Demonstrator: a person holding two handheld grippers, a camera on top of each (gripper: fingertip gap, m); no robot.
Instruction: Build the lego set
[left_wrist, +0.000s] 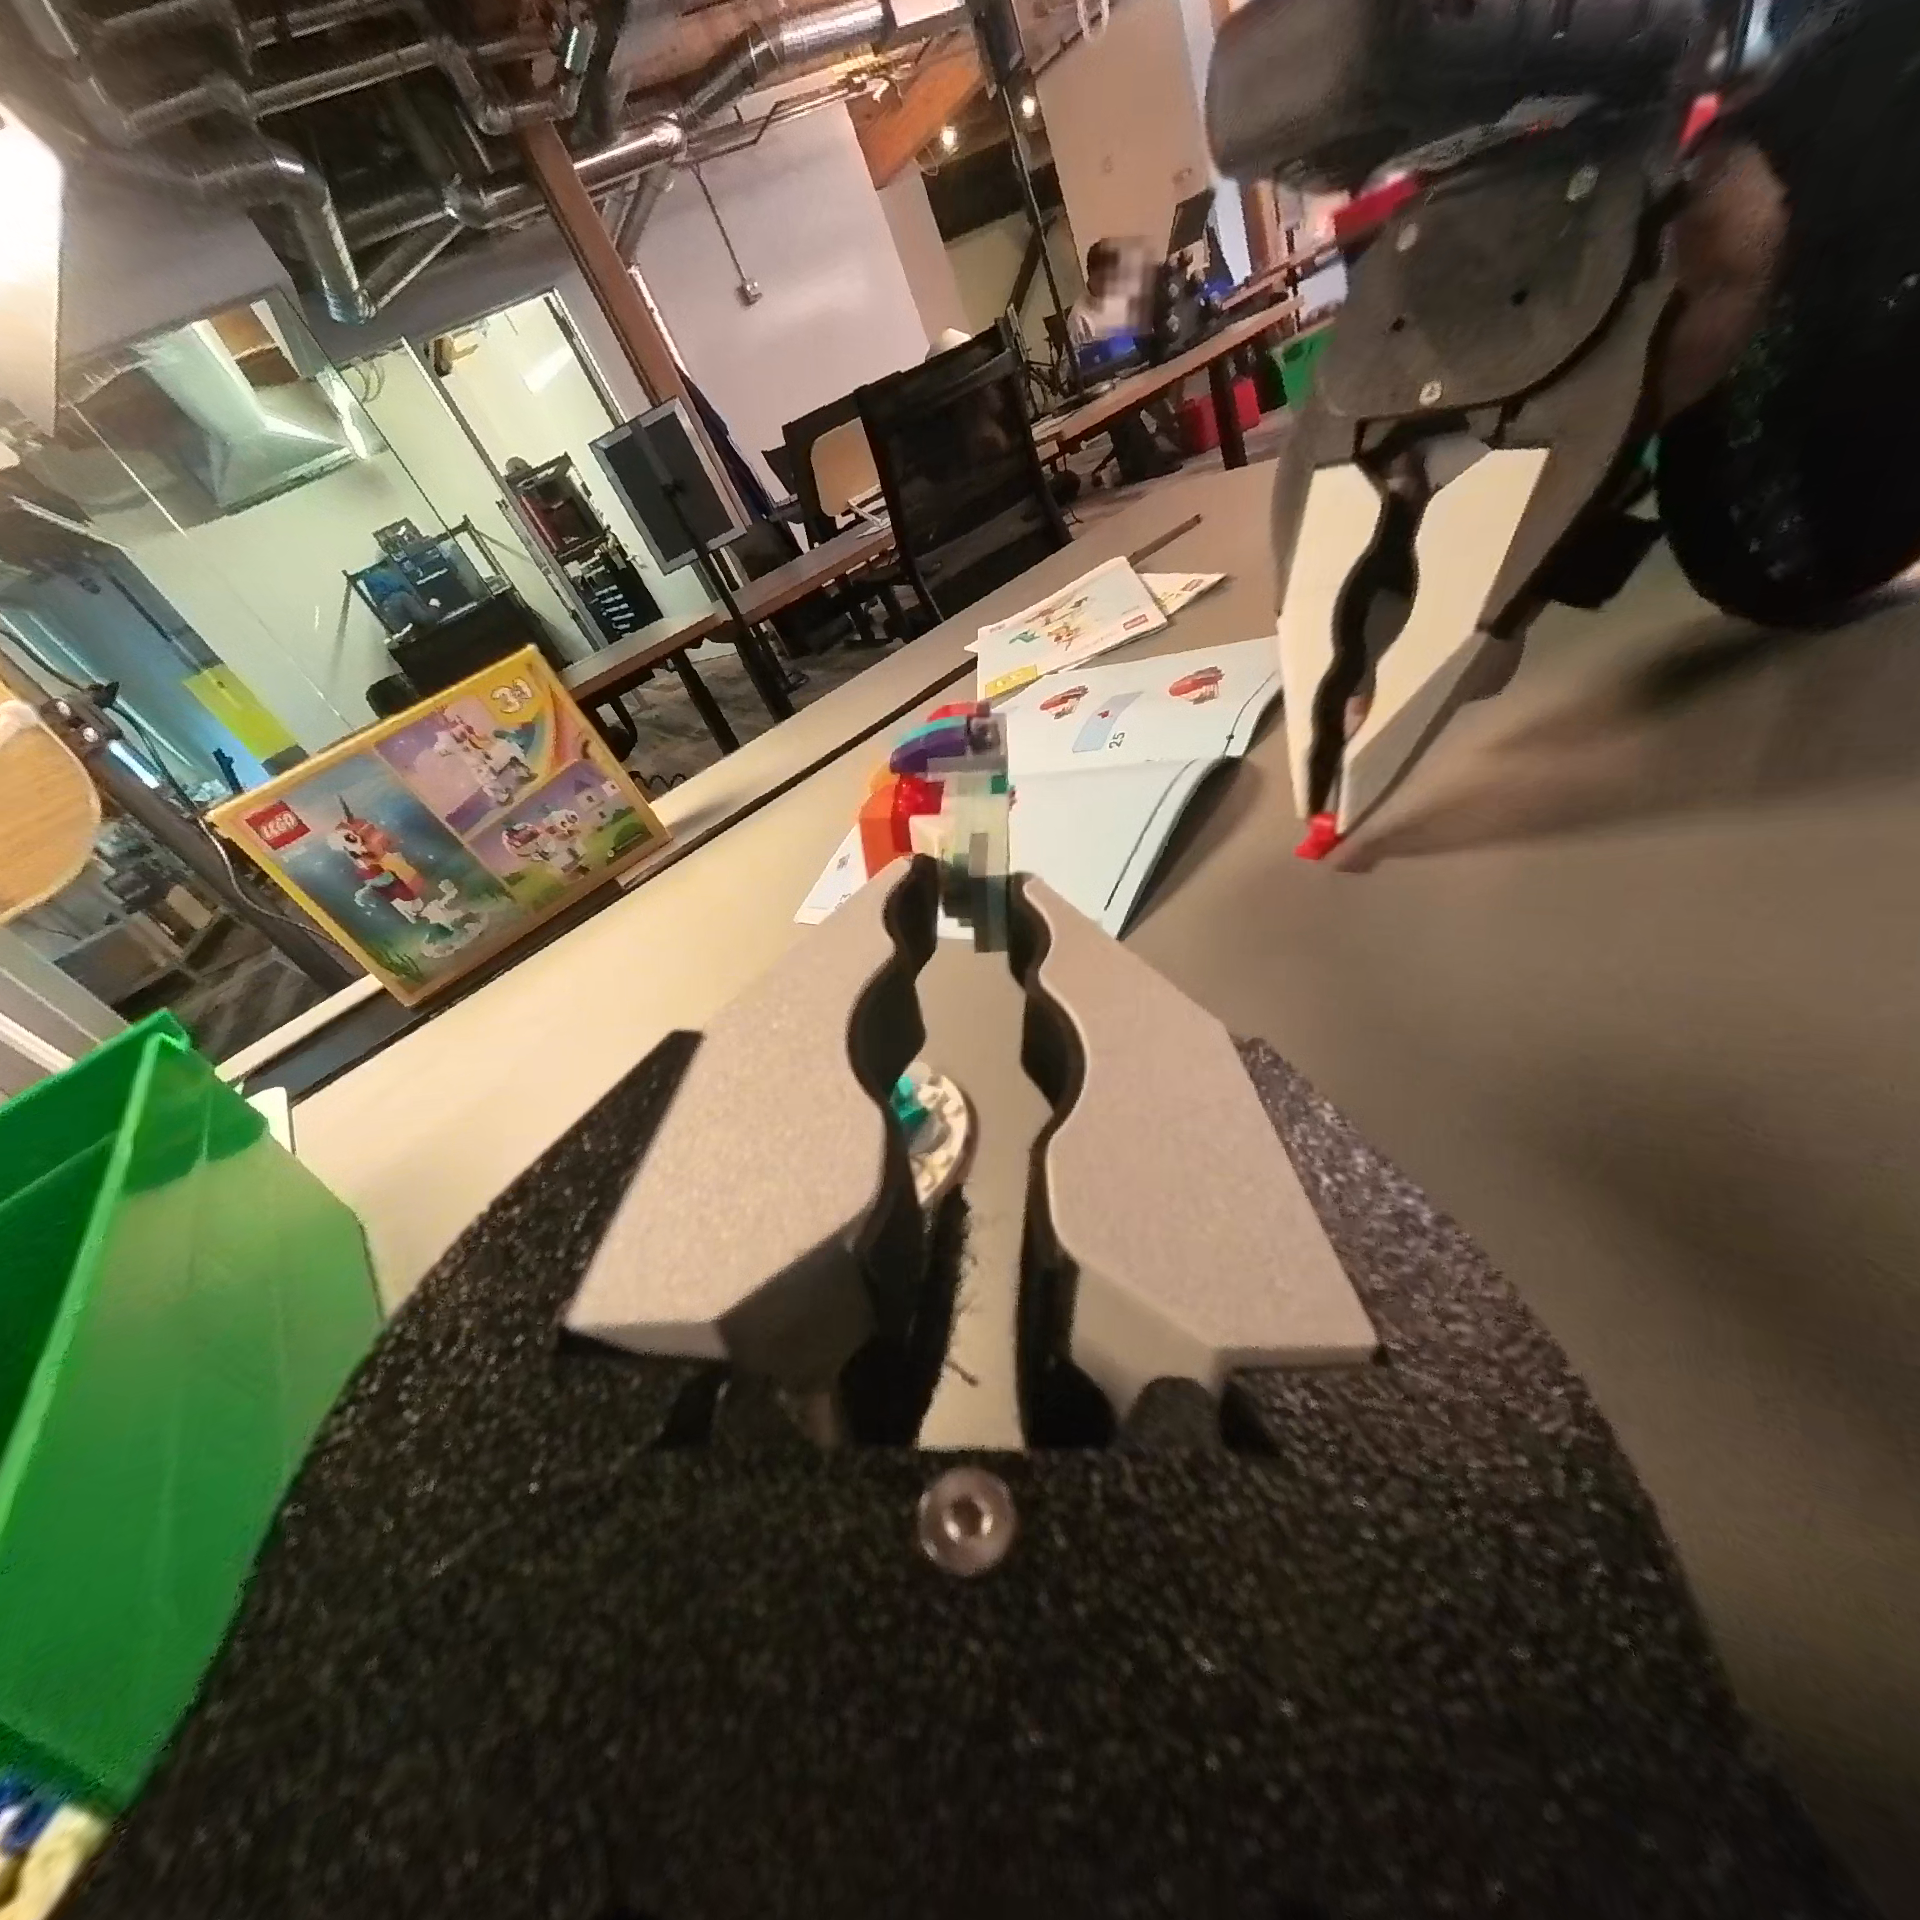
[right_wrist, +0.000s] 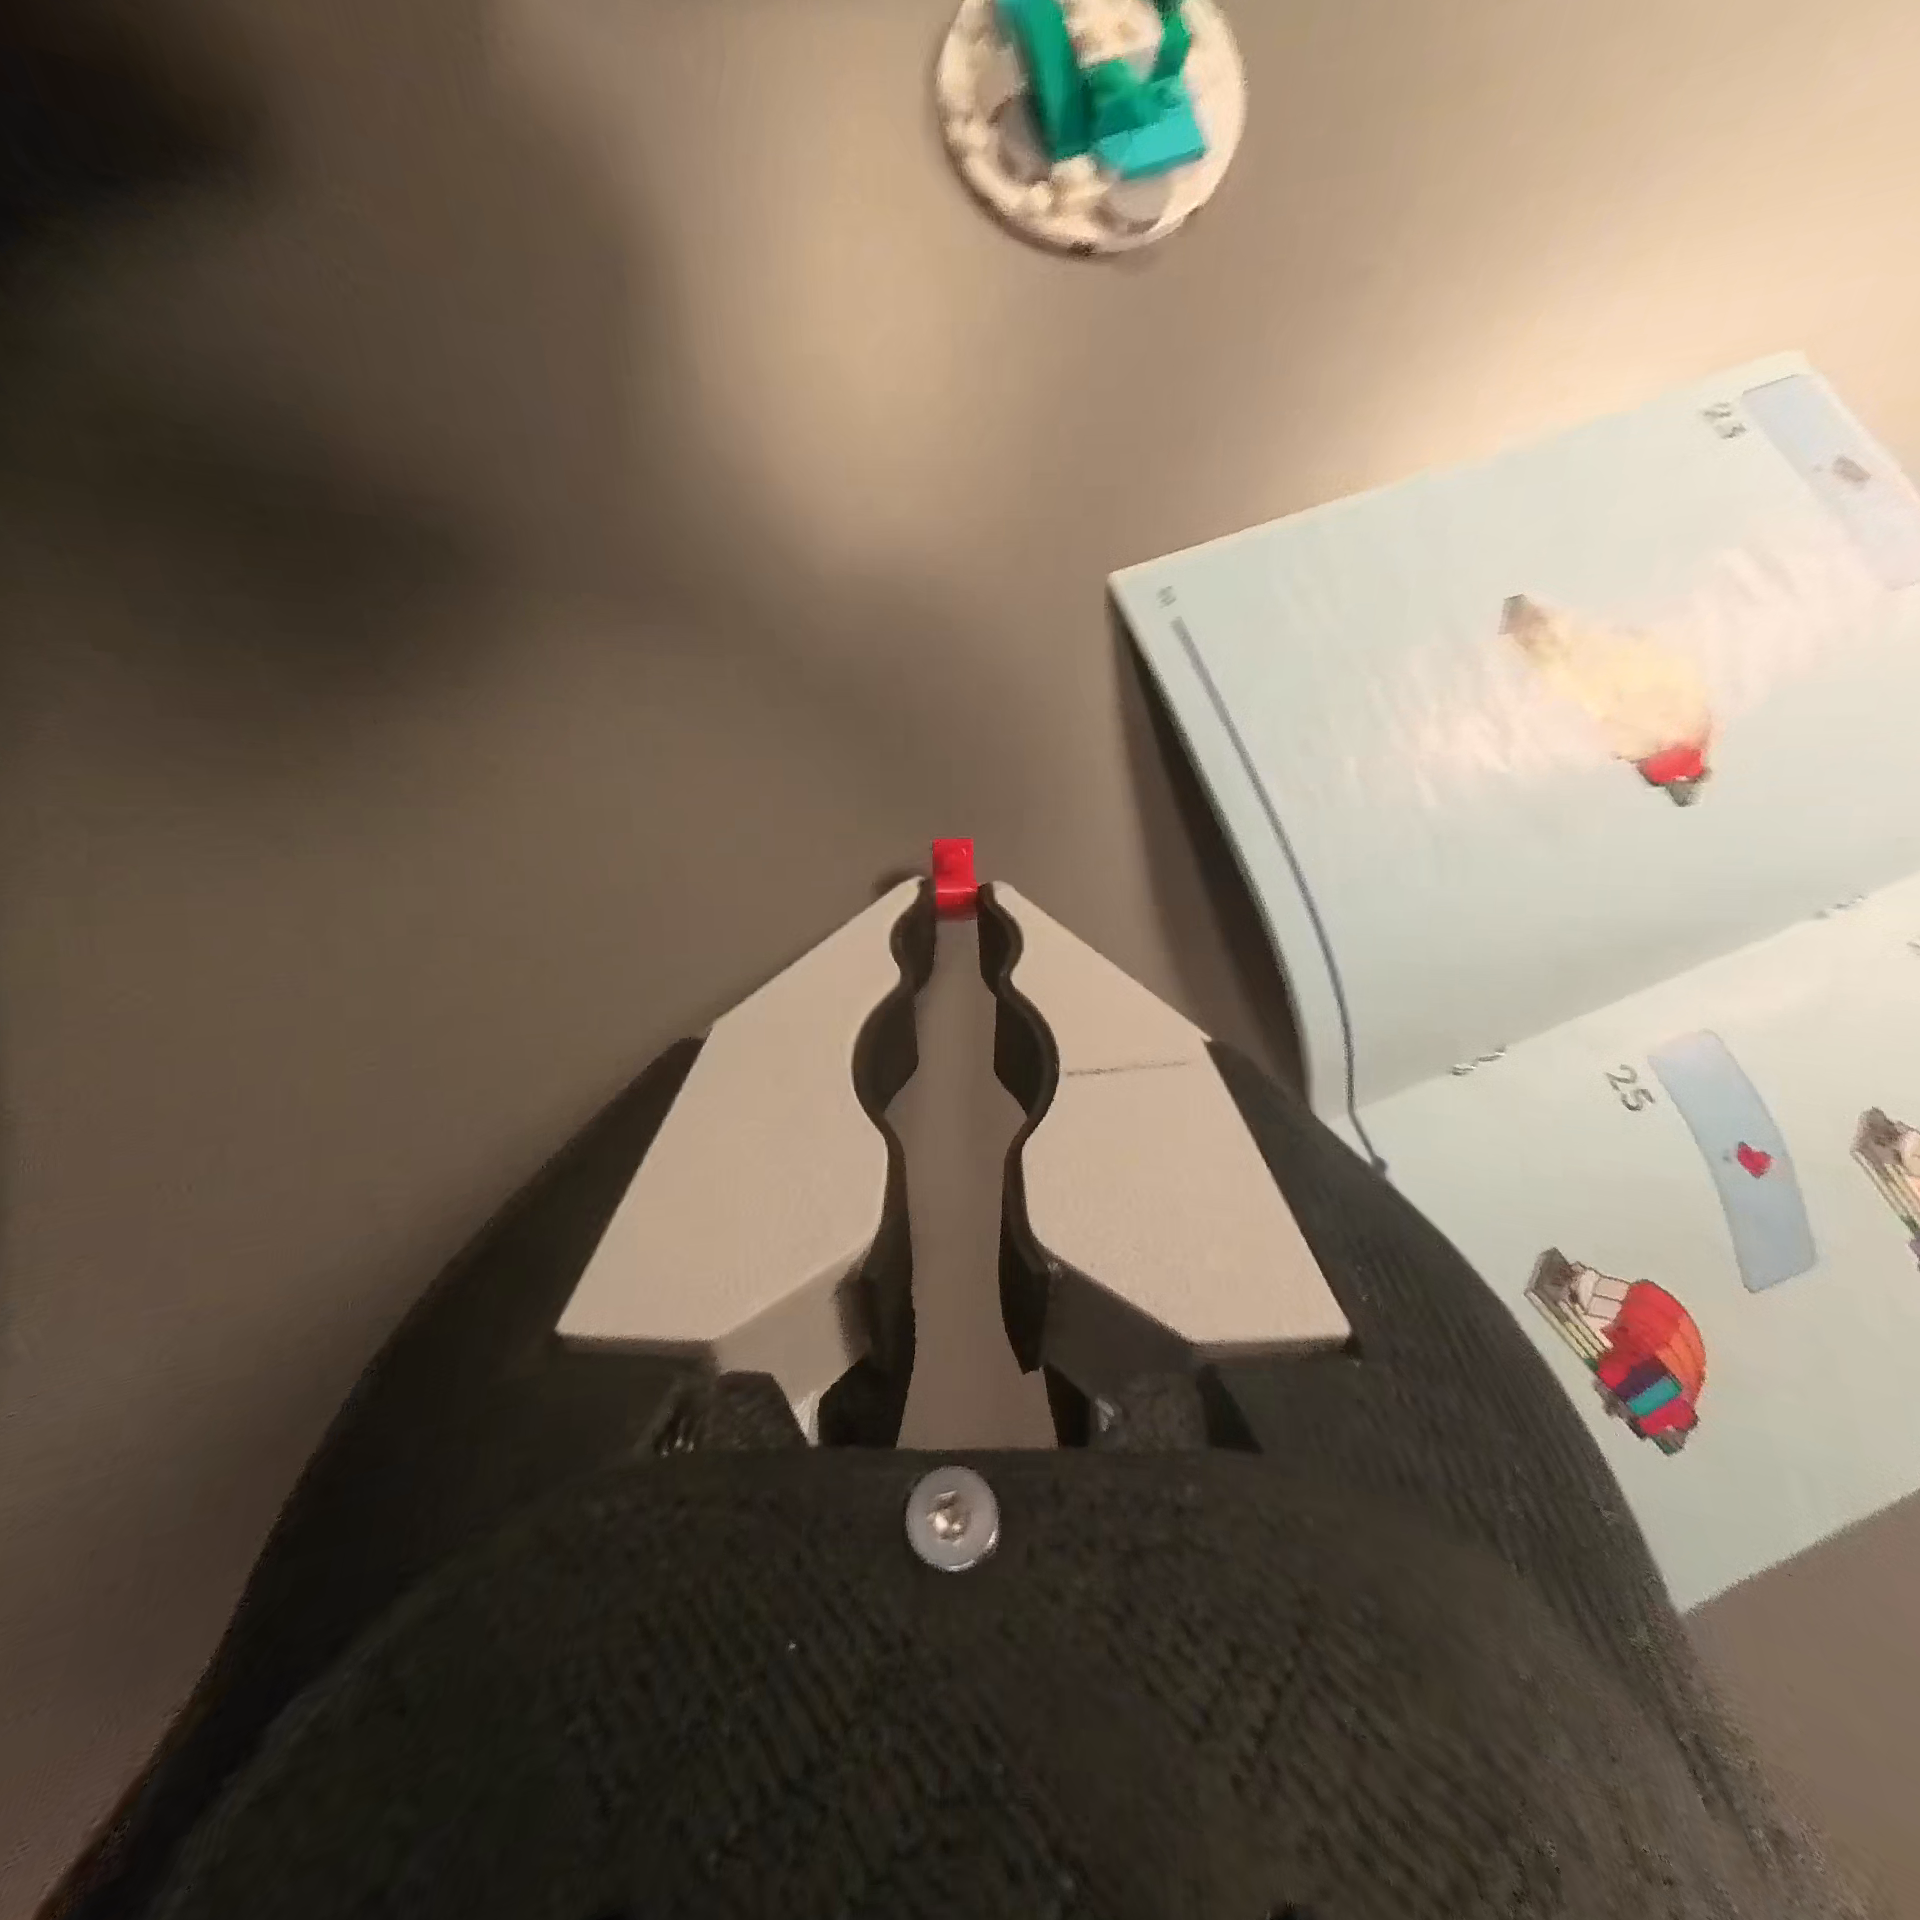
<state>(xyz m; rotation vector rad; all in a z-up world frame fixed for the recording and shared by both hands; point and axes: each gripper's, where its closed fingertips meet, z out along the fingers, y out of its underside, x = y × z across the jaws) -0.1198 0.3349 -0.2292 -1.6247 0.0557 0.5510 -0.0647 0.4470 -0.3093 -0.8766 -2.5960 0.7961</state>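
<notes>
Black textured gripper body fills the bottom of the left wrist view, and from it the left gripper (left_wrist: 971, 883) reaches toward the frame's centre with its two grey wavy-edged fingers standing apart, nothing between them. Seen through the gap low down is a round white studded plate with teal bricks (left_wrist: 930, 1127) on the grey-brown tabletop (left_wrist: 1455, 1143). Just past the fingertips stands a partly built multicoloured brick model (left_wrist: 951, 779), partly mosaicked, beside an open pale-blue instruction booklet (left_wrist: 1143, 748). At left centre stands a yellow-framed set box (left_wrist: 447, 821); a green plastic bin (left_wrist: 156, 1226) occupies the lower left. In the upper right the right gripper (left_wrist: 1325, 831) points down at the table, pinching a tiny red brick (left_wrist: 1315, 836) at its tips.

In the right wrist view, the black body again fills the bottom, and the right gripper (right_wrist: 954, 891) has its grey fingers closed on the tiny red brick (right_wrist: 954, 878) near the frame's centre, over the table (right_wrist: 520, 727). The round white plate (right_wrist: 1091, 125) lies at the top edge, the open booklet (right_wrist: 1558, 935) at right.
</notes>
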